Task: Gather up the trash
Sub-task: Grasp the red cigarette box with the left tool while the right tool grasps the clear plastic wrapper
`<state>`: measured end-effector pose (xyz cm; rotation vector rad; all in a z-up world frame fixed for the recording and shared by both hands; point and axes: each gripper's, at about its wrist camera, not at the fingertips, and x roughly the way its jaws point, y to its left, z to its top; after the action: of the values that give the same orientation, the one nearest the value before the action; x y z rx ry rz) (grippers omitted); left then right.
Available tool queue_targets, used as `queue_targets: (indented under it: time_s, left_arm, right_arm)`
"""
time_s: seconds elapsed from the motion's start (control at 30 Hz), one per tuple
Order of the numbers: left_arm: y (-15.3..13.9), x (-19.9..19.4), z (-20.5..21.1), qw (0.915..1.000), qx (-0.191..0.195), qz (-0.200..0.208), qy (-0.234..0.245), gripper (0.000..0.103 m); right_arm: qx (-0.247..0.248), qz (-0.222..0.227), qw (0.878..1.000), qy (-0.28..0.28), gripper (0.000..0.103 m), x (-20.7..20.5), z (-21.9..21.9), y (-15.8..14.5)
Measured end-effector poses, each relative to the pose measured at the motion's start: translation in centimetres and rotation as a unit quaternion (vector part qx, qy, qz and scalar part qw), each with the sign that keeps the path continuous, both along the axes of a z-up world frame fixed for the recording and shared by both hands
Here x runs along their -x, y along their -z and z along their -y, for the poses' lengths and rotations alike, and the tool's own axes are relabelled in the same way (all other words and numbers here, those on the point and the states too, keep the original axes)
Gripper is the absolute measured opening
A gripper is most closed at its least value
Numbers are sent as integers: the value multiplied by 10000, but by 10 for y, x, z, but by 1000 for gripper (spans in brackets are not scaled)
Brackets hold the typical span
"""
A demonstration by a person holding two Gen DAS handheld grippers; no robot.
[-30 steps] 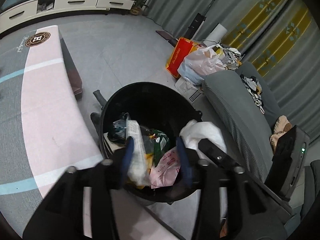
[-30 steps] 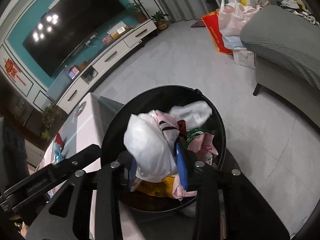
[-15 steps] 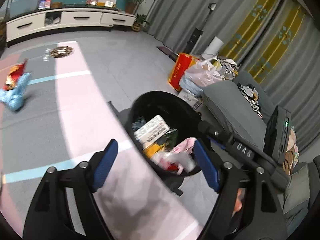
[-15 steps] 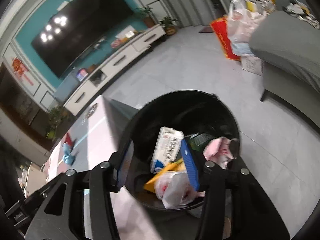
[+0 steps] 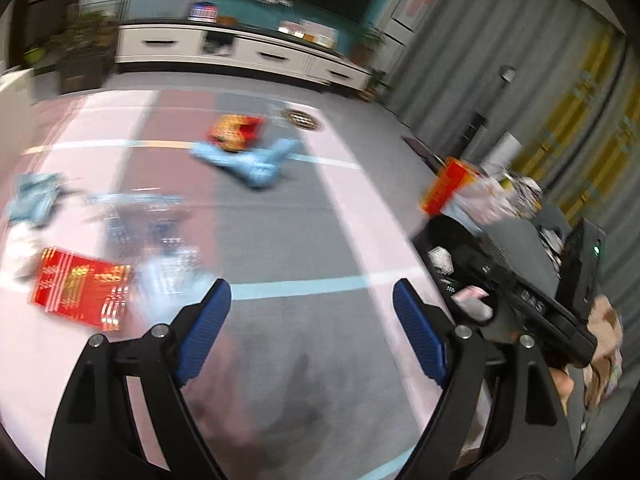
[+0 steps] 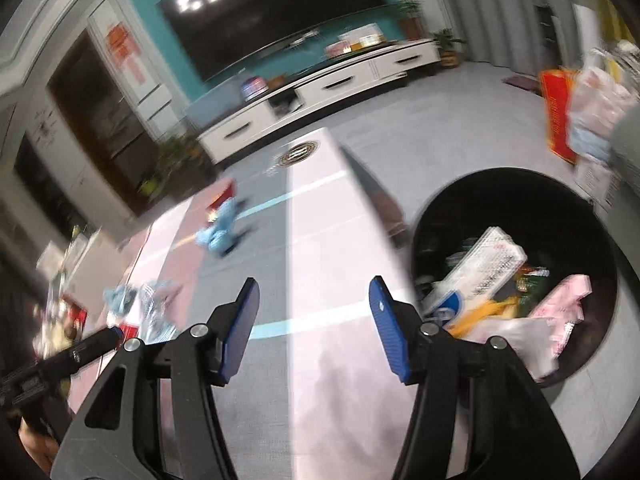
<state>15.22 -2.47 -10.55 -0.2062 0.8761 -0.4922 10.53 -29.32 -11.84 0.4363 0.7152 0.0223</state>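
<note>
Both views are motion-smeared and fisheye-bent at the edges; ceiling lights glare off the TV (image 6: 276, 12) above the table (image 6: 320, 240).

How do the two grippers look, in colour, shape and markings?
Both look alike. The left gripper and the right gripper each have black angular frames with silver bolts, and two flat fingers faced with blue ribbed pads. In the left wrist view, the right gripper's black body shows pale lettering and a green light.
</note>
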Motion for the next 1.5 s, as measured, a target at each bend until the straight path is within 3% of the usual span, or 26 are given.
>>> queue_targets:
  time_s: [0.2, 0.3, 0.47, 0.57, 0.8, 0.87, 1.03, 1.1, 1.17, 1.5]
  left_arm:
    - [12, -11, -98, 9940, 32, -97, -1087, 84]
    - [16, -16, -134, 9886, 127, -175, -1488, 84]
    - [33, -28, -153, 9870, 191, -547, -1496, 90]
    - [45, -31, -156, 9860, 311, -798, -1432, 90]
    - [50, -33, -163, 9841, 534, -897, -1434, 90]
    - [53, -36, -161, 9843, 540, -949, -1388, 90]
    - [58, -40, -153, 9852, 446, -1015, -1307, 90]
    - [58, -41, -150, 9857, 455, -1011, -1270, 90]
    - [58, -41, -145, 9873, 346, -941, -1236, 90]
    - [47, -36, -111, 9938, -708, -103, -856, 93]
  right_arm:
    - [401, -68, 9939, -1027, 57, -20, -77, 5]
    - [601, -113, 9859, -1559, 63, -24, -117, 10]
    - [720, -105, 9708, -2287, 64, -34, -175, 14]
    - [872, -106, 9629, -2551, 69, -41, -203, 15]
    - [1318, -229, 9568, -2583, 69, -64, -237, 26]
    - [1476, -224, 9543, -2590, 64, -67, -243, 29]
    - [1743, -435, 9482, -2621, 37, -74, -255, 42]
    - [1829, -469, 9490, -2525, 20, -74, -254, 44]
    - [1880, -491, 9501, -2441, 14, -73, -252, 44]
    - [1245, -475, 9782, -1593, 11, -66, -189, 22]
